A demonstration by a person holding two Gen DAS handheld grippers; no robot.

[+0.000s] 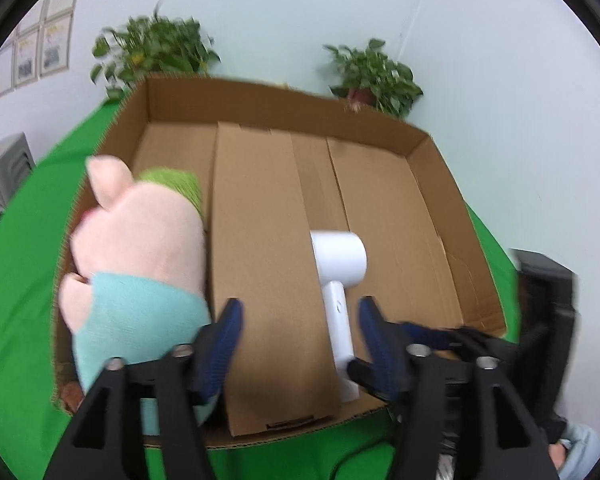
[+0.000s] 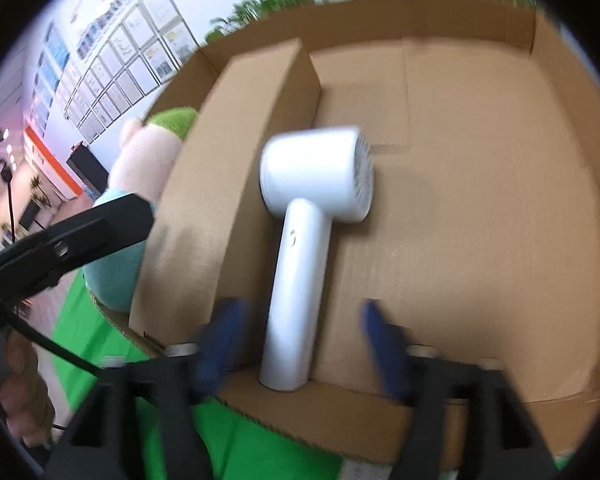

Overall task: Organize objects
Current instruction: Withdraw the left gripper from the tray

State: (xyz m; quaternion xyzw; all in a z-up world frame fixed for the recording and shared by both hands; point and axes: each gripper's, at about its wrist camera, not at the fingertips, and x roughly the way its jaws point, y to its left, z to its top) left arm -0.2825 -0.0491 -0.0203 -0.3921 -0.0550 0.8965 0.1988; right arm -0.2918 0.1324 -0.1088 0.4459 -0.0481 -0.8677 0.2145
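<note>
Nearest in each wrist view are the blue-padded fingers, spread wide and gripping nothing: the left gripper hangs over the near rim of the cardboard box with its fingers apart above a long folded cardboard insert, and the right gripper stands with its fingers either side of the handle end of a white hair dryer, the pads clear of it. The hair dryer lies flat on the box floor, just right of the insert; its long axis runs from the near wall away from the grippers, handle butt against the near rim, barrel at the far end lying crosswise with its grille facing right. A small mark sits on the handle, too blurred to read. To the left of the insert, wedged against the left wall, is a plush toy, pink with a pale blue garment and a green top, rising above the rim. Right of the hair dryer the box floor lies bare up to the right and far walls. The box rests on a green-covered worktop. Beyond the far wall stand two potted plants before a pale wall; framed sheets hang on the wall at left, their writing illegible.
</note>
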